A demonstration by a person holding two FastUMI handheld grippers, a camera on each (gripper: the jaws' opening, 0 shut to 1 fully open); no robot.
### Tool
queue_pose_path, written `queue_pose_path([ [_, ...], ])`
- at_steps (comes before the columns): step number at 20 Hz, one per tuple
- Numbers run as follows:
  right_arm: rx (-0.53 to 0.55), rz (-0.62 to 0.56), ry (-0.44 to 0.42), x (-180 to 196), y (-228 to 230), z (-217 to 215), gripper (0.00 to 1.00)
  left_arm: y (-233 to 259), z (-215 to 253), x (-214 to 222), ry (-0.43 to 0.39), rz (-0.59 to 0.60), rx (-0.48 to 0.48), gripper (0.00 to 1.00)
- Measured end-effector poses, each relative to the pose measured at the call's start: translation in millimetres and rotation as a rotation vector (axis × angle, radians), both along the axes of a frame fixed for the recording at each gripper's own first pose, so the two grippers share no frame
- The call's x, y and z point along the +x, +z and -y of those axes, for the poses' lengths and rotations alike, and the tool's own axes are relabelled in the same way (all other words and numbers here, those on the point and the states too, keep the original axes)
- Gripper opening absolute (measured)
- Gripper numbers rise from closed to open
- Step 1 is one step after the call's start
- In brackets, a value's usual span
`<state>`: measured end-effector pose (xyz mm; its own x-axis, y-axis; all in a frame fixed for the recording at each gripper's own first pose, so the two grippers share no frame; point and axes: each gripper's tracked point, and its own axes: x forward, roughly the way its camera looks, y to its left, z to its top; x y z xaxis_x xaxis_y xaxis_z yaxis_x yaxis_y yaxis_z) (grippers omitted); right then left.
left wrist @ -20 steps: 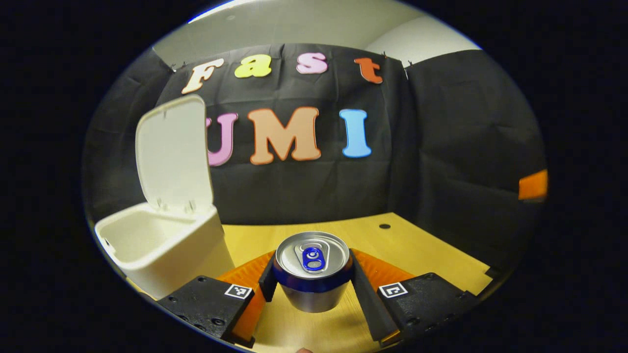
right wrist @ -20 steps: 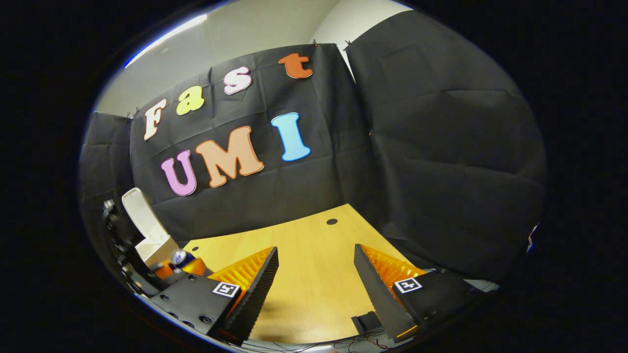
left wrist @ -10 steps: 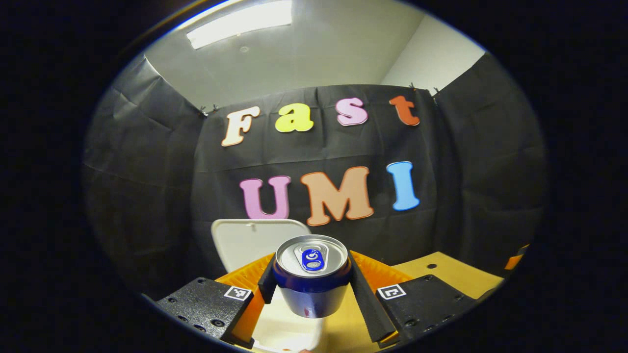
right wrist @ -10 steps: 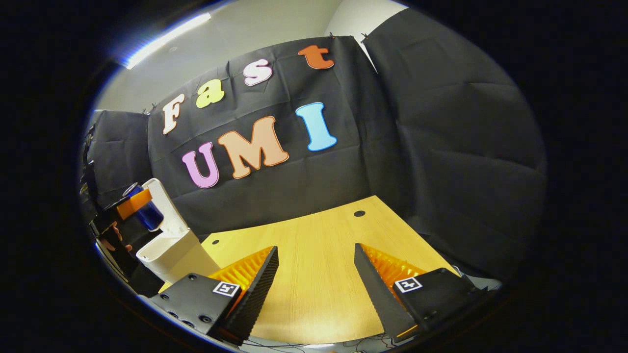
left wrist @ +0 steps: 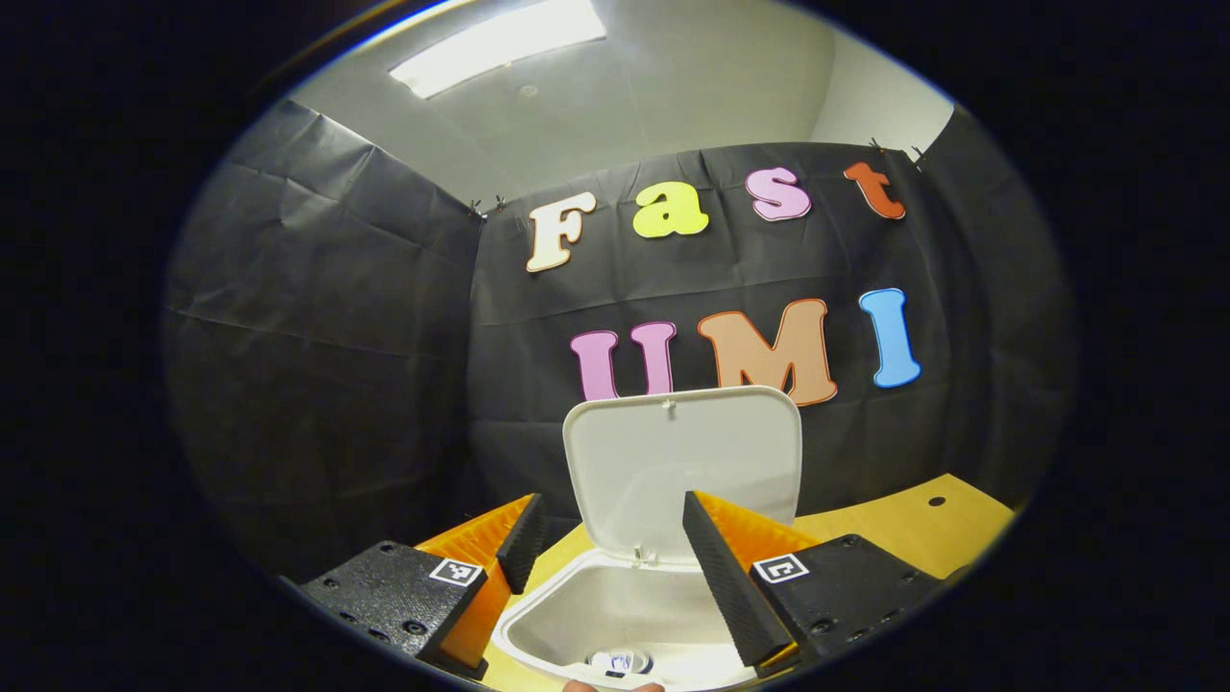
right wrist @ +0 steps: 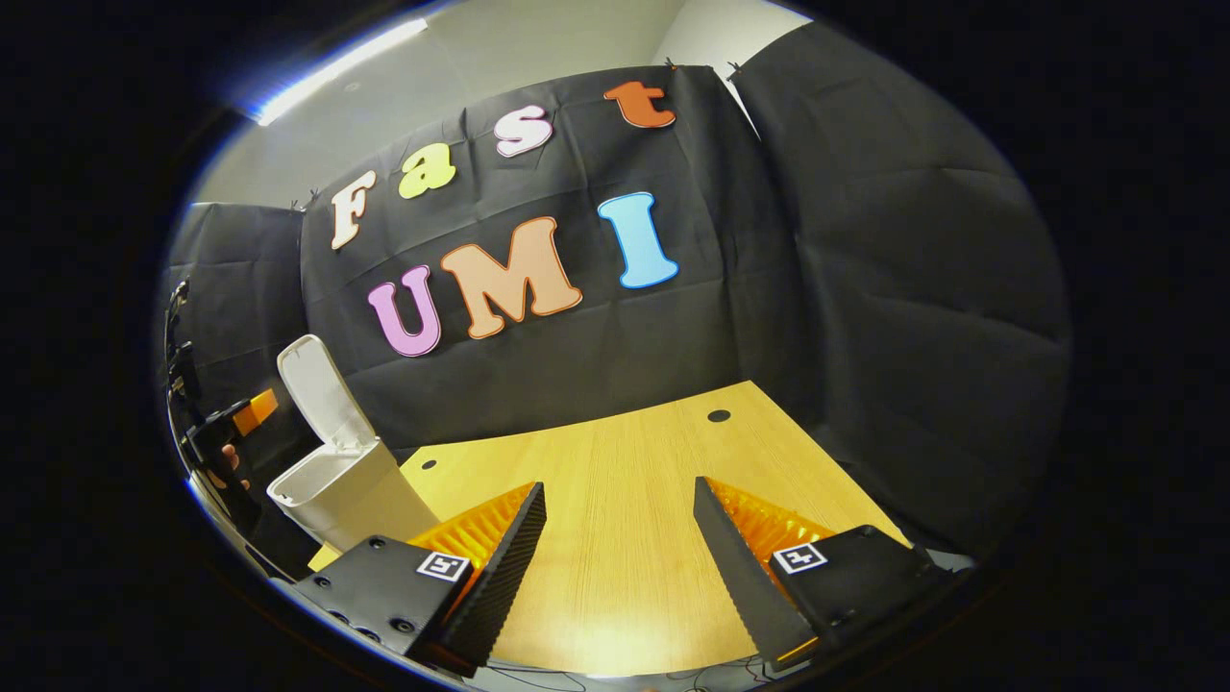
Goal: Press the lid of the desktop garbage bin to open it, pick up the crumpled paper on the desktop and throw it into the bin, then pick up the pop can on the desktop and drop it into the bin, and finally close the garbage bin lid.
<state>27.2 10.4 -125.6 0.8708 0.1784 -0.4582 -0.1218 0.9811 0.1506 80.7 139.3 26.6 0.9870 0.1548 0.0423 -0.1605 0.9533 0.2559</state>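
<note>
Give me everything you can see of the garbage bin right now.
The garbage bin is a small off-white, plastic-looking tub standing upright near the left end of the wooden desktop. Its hinged lid is fully open, standing up at the back edge. Inside, at the bottom, part of the pop can shows. The left gripper hangs just over the opening, jaws open and not touching the bin.

Black gripper bodies w/ screws, square b/w tags (left wrist: 455, 572), ribbed fingers (right wrist: 500, 562).
</note>
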Motion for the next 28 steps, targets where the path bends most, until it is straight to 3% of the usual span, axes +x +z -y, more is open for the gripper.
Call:
queue_pose_path([
  [2, -0.012, -0.003, -0.002, -2.0, -3.1, 1.2, 0.98, 3.7, 5.0, 3.1, -0.015, 0.005, -0.012, 0.91],
  [9, -0.021, -0.054, -0.015, -10.5, -26.0, 8.9, 0.98, 53.6, 34.8, 21.6, -0.105, 0.085, -0.03, 0.91],
  [15, -0.052, -0.084, 0.004, -14.7, -40.2, 8.6, 0.98, 91.8, 53.9, 62.8, -0.187, 0.083, -0.091, 0.91],
  [20, -0.051, -0.084, 0.02, -15.7, -39.6, 4.0, 0.98, 74.3, 46.1, 97.2, -0.196, 0.005, -0.099, 0.91],
  [23, -0.049, -0.093, 0.02, -18.3, -42.0, 6.1, 0.98, 43.7, 37.8, 104.0, -0.158, -0.092, -0.122, 0.89],
  [25, -0.049, -0.097, 0.018, -18.3, -43.0, 8.0, 0.98, 53.2, 42.2, 100.6, -0.173, -0.041, -0.107, 0.92],
  [26, -0.048, -0.099, 0.014, -18.1, -43.6, 8.6, 0.99, 50.4, 43.6, 96.5, -0.169, -0.035, -0.108, 0.88],
  [28, -0.031, -0.103, 0.013, -18.6, -43.3, 8.0, 0.99, 50.0, 42.2, 87.7, -0.179, -0.015, -0.108, 0.94],
])
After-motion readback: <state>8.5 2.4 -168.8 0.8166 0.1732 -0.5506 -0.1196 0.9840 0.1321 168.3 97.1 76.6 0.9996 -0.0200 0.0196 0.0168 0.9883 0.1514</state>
